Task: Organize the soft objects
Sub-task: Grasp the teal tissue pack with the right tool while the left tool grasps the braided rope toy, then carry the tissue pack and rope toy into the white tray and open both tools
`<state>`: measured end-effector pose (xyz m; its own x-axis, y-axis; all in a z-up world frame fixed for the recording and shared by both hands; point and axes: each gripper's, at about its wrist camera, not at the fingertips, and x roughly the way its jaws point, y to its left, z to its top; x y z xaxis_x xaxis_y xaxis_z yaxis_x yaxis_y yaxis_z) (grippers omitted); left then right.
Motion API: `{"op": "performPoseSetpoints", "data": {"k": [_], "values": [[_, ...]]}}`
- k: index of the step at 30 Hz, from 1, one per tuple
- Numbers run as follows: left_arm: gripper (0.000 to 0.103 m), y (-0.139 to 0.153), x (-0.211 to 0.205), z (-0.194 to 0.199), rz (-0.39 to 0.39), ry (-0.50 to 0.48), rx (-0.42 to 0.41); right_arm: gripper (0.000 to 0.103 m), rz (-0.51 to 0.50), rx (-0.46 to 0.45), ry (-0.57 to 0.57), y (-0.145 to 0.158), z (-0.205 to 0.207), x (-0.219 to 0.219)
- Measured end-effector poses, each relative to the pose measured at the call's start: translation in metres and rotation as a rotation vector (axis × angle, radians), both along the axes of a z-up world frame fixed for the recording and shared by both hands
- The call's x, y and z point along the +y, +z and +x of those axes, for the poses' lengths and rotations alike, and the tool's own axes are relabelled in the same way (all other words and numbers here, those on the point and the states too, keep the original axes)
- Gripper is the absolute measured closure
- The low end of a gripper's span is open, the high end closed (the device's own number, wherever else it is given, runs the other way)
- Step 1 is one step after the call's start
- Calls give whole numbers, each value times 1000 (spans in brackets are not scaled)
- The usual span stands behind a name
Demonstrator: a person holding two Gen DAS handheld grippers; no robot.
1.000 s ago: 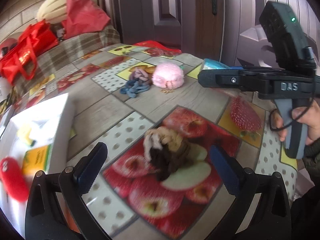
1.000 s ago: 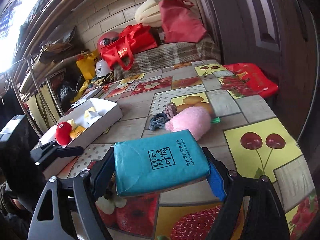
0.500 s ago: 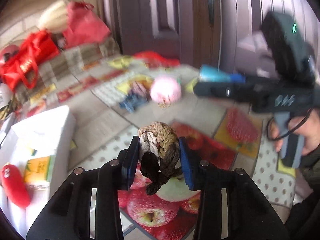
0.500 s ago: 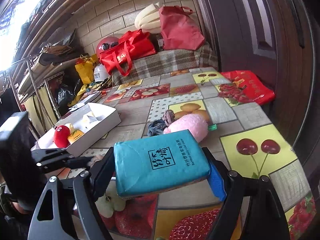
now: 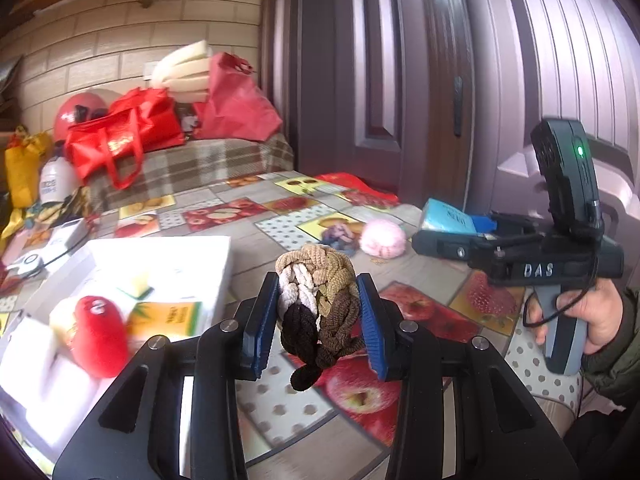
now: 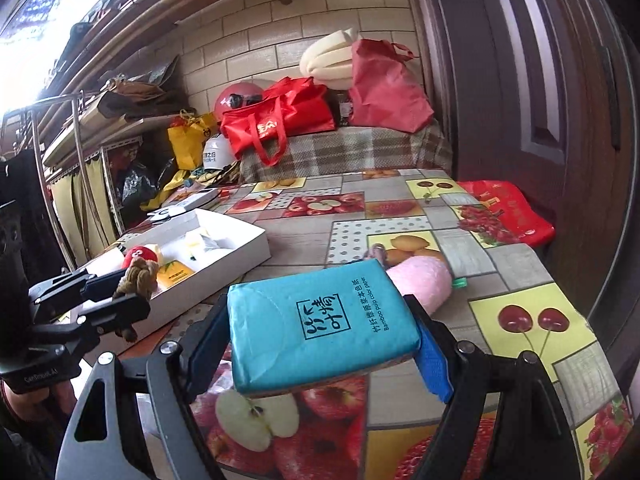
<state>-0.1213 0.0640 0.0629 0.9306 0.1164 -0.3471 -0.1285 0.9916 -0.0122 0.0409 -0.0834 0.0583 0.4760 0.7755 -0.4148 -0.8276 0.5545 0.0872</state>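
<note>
Where it lay on the tablecloth (image 5: 436, 264), braided knot (image 5: 316, 300) now lifted, left tool (image 5: 318, 320) clamped.

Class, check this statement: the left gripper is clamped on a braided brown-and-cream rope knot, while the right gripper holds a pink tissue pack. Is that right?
Not quite. The pack held by the right gripper is a teal plastic-wrapped tissue pack, not pink, as the right wrist view shows. The rest stands: the left gripper is clamped on the braided brown-and-cream rope knot.

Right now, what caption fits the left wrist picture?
Left gripper fingers squeezing a braided rope ball above the fruit-print tablecloth.
</note>
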Motion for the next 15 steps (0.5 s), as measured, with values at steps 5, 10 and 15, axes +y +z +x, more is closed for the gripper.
{"op": "performPoseSetpoints", "data": {"k": [5, 10, 15], "values": [[65, 0, 12, -9, -34, 47, -23, 21, -8, -43, 14, 0, -14, 10], [65, 1, 15, -17, -24, 74, -50, 21, 1, -63, 3, 1, -21, 13], [65, 1, 27, -26, -6, 121, -67, 21, 2, -59, 4, 1, -23, 20]]}}
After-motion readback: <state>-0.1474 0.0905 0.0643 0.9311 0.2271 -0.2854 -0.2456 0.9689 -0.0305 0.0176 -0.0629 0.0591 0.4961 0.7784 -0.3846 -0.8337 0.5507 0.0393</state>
